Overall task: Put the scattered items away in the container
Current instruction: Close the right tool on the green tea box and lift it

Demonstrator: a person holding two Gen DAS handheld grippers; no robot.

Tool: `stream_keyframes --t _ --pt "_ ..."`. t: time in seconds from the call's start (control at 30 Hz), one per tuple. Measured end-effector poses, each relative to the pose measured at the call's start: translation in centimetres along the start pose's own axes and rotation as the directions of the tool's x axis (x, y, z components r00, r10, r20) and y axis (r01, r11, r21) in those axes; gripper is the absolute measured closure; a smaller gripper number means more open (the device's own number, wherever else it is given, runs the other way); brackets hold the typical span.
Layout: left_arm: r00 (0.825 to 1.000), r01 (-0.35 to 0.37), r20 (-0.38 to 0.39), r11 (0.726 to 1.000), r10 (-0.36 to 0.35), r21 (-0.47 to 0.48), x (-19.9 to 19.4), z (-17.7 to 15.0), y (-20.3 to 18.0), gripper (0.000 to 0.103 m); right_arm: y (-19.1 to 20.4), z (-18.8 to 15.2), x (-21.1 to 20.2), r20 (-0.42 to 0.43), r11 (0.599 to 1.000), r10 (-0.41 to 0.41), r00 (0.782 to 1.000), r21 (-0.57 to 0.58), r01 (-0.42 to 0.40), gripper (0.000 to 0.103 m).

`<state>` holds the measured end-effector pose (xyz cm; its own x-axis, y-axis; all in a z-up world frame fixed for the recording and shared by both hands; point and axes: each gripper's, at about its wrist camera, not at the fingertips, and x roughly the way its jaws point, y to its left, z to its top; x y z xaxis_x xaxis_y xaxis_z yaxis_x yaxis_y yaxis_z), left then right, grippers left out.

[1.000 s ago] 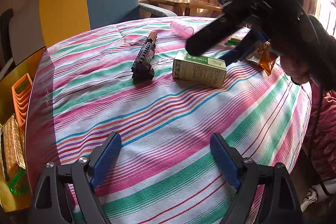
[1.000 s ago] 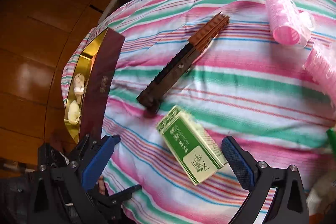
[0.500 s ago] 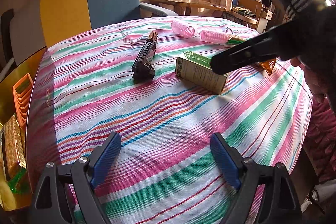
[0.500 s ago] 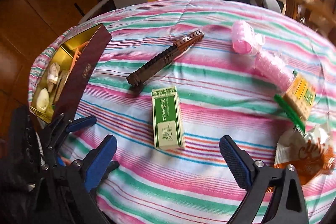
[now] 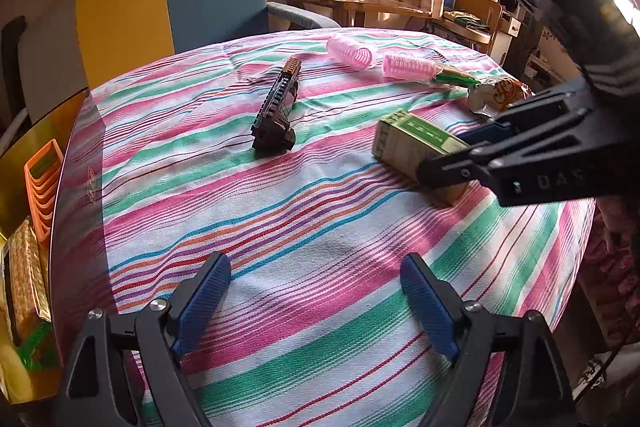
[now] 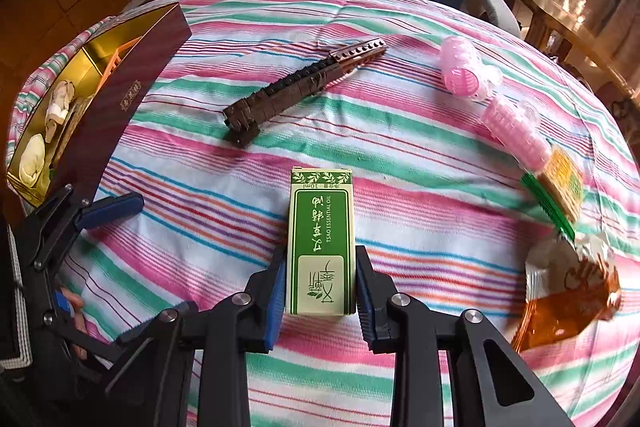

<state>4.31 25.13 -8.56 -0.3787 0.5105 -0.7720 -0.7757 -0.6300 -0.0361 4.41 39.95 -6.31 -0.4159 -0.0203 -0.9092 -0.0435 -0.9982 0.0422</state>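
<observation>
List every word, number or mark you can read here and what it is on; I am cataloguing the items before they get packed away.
"TSAO ESSENTIAL OIL": green box, between the right gripper fingers.
"10ml": same box, far end, upside down.
Chinese characters on the green box: visible, not readable to me.
"DAS": right gripper body, cut off in the left wrist view.
Gold characters on the brown container wall: too small.
Orange snack packet print: blurred.
</observation>
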Motion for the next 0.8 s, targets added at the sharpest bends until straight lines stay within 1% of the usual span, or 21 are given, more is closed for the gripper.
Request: stream_keyframes --t 0.07,0.23,0.27,0.3,0.33,0.37,0.47,0.8 --pt "1.000 -0.004 -0.011 1.000 0.004 -0.001 0.1 0.2 0.0 0.014 -0.2 -1.3 -0.7 0.015 0.999 -0.015 1.000 0.033 0.014 0.072" --pt "0.995 -0.023 -0.093 1.000 0.022 -0.013 0.4 1.4 -0.2 0.015 -0.2 -3.7 -1.9 0.057 0.992 -0.052 0.997 0.114 0.046 0.072" --pt "0.993 -0.027 -0.112 0.999 0.025 -0.019 0.4 1.7 -0.1 0.018 -0.1 -4.0 -2.0 0.065 0.991 -0.061 0.996 0.125 0.053 0.072" --pt "0.993 -0.025 -0.117 0.999 0.022 -0.023 0.3 2.1 -0.1 0.021 0.0 -4.2 -2.1 0.073 0.989 -0.070 0.995 0.136 0.060 0.072" --pt "0.993 -0.021 -0.116 0.999 0.018 -0.027 0.1 2.4 0.0 0.027 0.1 -4.4 -2.1 0.081 0.988 -0.076 0.994 0.144 0.064 0.072" --pt "0.993 -0.016 -0.121 0.999 0.013 -0.028 0.3 3.0 0.1 0.027 0.1 -4.5 -2.2 0.087 0.986 -0.082 0.993 0.149 0.068 0.072" --pt "0.990 -0.001 -0.140 1.000 -0.003 -0.029 1.4 5.1 0.6 0.027 -0.1 -4.6 -2.1 0.099 0.984 -0.075 0.992 0.169 0.057 0.072" --pt "0.977 0.047 -0.204 0.998 -0.053 -0.033 4.8 11.9 2.3 0.027 -0.8 -5.2 -1.8 0.137 0.971 -0.014 0.991 0.237 -0.019 0.069"
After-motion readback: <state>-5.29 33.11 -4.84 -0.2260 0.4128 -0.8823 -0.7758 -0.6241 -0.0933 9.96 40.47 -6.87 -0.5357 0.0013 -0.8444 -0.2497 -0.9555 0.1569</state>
